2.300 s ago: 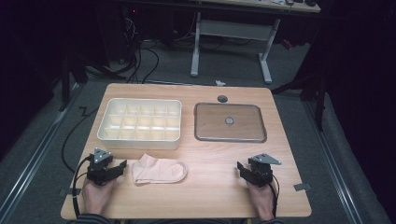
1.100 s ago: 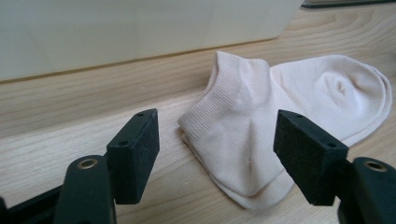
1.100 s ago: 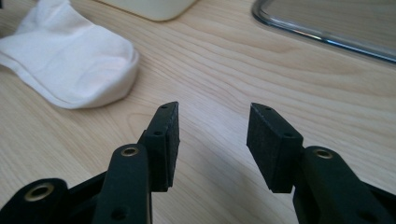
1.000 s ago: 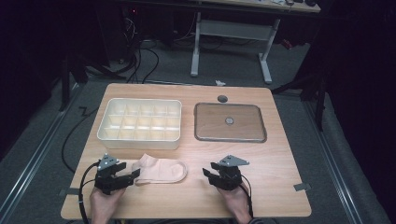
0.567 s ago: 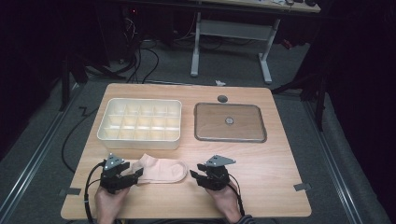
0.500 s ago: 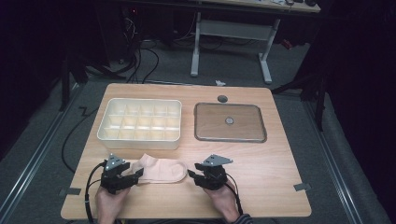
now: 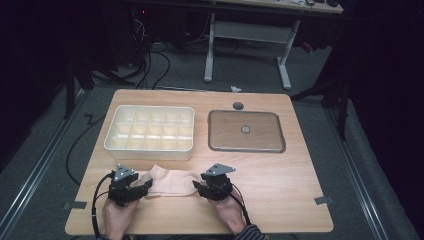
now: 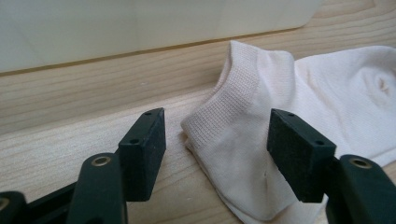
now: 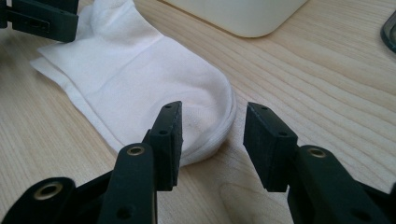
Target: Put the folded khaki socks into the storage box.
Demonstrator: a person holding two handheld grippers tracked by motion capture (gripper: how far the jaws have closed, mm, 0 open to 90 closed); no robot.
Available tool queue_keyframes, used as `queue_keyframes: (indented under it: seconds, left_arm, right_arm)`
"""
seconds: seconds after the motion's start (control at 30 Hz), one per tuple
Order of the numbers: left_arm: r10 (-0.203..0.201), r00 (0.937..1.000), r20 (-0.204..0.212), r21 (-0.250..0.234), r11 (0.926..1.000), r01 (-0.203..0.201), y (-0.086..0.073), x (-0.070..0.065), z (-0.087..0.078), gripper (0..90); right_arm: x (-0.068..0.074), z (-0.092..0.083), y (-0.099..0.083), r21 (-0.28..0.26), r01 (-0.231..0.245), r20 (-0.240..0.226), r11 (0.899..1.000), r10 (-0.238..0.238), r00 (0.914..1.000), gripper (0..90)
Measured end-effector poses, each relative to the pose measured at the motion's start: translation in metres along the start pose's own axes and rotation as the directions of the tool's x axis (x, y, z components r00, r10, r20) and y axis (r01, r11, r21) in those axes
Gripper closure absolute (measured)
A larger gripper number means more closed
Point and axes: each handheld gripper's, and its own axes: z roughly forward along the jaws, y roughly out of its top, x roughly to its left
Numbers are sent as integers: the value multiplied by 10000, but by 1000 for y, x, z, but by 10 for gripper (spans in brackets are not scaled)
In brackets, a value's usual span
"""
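Note:
A pale pink ankle sock (image 7: 170, 182) lies flat near the front of the wooden table (image 7: 300, 185). My left gripper (image 7: 146, 186) is at its left end, and the ribbed cuff (image 8: 219, 116) sits between the jaws. Those jaws have just been closing, but there is still a gap between the left pad (image 8: 144, 149) and the cloth. My right gripper (image 7: 196, 186) is at the sock's right end, open. The rounded toe (image 9: 205, 112) reaches in between its pads. The left gripper (image 9: 42, 18) also shows far off in the right gripper view.
A cream tray (image 7: 150, 152) with several compartments stands just behind the sock. To its right lies a flat grey lid (image 7: 225, 132) with a small knob. A dark round disc (image 7: 238, 106) sits near the far edge. Bare wood stretches out to the right.
My right gripper has slid left across the table, up to the sock's toe. The left gripper has stayed at the cuff. The sock has not moved.

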Motion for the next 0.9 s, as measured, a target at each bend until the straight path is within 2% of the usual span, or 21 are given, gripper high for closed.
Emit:
queue_keyframes:
  seconds: [0.1,0.13,0.17,0.33,0.43,0.53,0.63,0.73,0.83,0.9]
  left_arm:
    - [175,9998,-71,224,9996,-173,-1,-1,3,390]
    - [333,9994,-117,270,9991,-330,-1,-2,5,391]
    - [333,9994,-117,270,9991,-330,-1,-2,5,393]
    - [833,9958,-375,333,9961,-820,-1,-6,6,433]
    - [982,9945,-367,260,9949,-972,-2,-8,7,462]
    - [1159,9930,-210,375,9927,-1150,0,-10,7,566]
    - [1210,9926,49,468,9915,-1211,1,-11,6,607]
    - [1287,9914,245,499,9903,-1298,2,-11,6,691]
    - [1150,9918,552,547,9915,-1180,2,-10,6,757]
    - [1122,9917,632,535,9918,-1156,1,-10,6,764]
  right_arm:
    - [0,2,0,75,-59,-13,10000,59,10000,576]
    - [0,3,0,119,81,58,9999,-81,9999,583]
    - [0,3,0,119,81,58,9999,-81,9999,583]
    - [0,6,-1,296,226,88,9993,-228,9997,625]
    - [0,7,-1,434,363,93,9984,-367,9993,643]
    - [0,7,-2,460,417,29,9981,-419,9991,693]
    - [1,7,-2,478,420,-23,9980,-419,9991,718]
    - [1,7,-2,456,473,-130,9978,-468,9988,776]
    - [3,8,-2,378,678,-3,9970,-678,9977,817]
    - [4,8,-2,374,726,28,9967,-728,9973,824]
